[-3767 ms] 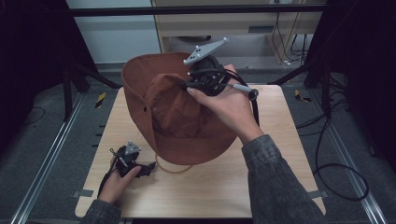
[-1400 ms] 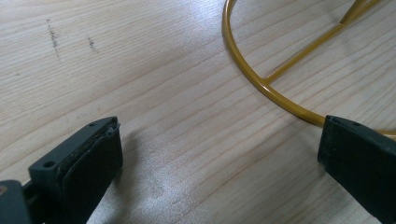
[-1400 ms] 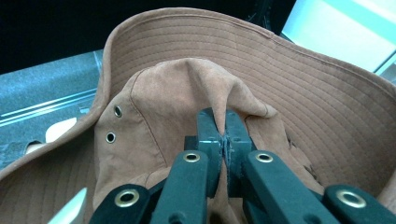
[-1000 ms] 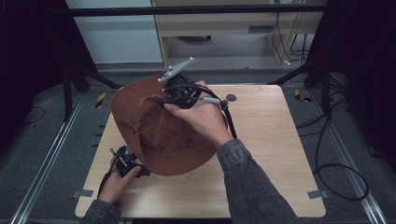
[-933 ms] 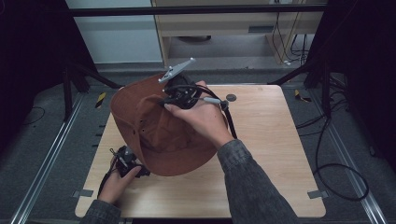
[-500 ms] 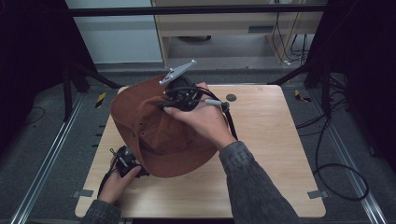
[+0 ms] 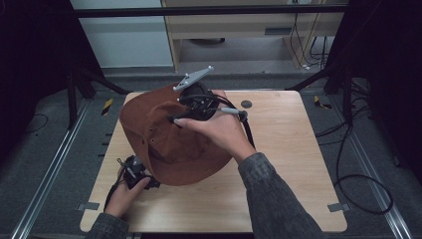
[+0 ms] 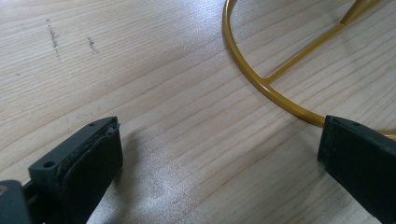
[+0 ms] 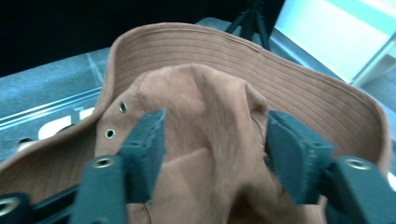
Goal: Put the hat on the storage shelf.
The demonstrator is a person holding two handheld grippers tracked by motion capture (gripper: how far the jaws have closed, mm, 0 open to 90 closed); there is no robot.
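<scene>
Far left of the high view: left gripper [image 7: 133,172] low on the pale wooden table [image 7: 288,149] near its front-left corner, just beside the hat brim. In the left gripper view, jaws spread wide, nothing between them but bare wood; curved yellow wire stand base [image 8: 261,84] lying on the table ahead, passing in front of one jaw tip. Centre: brown suede wide-brimmed hat [image 7: 164,134] draped over the left-middle of the table, crown up, presumably sitting on that wire stand, though the stand top is hidden under the fabric. Right of that: right gripper [image 7: 196,102] over the far side of the crown, jaws just been opening, now partly apart with the crown fabric [image 9: 210,140] bulging between them, pads flanking it without pressing. Risks, judged: hat possibly not seated squarely, so could slide or tip off the stand once left alone; a jaw snagging fabric on withdrawal could drag the hat sideways; left gripper bumping the wire base could shift the whole stand.
</scene>
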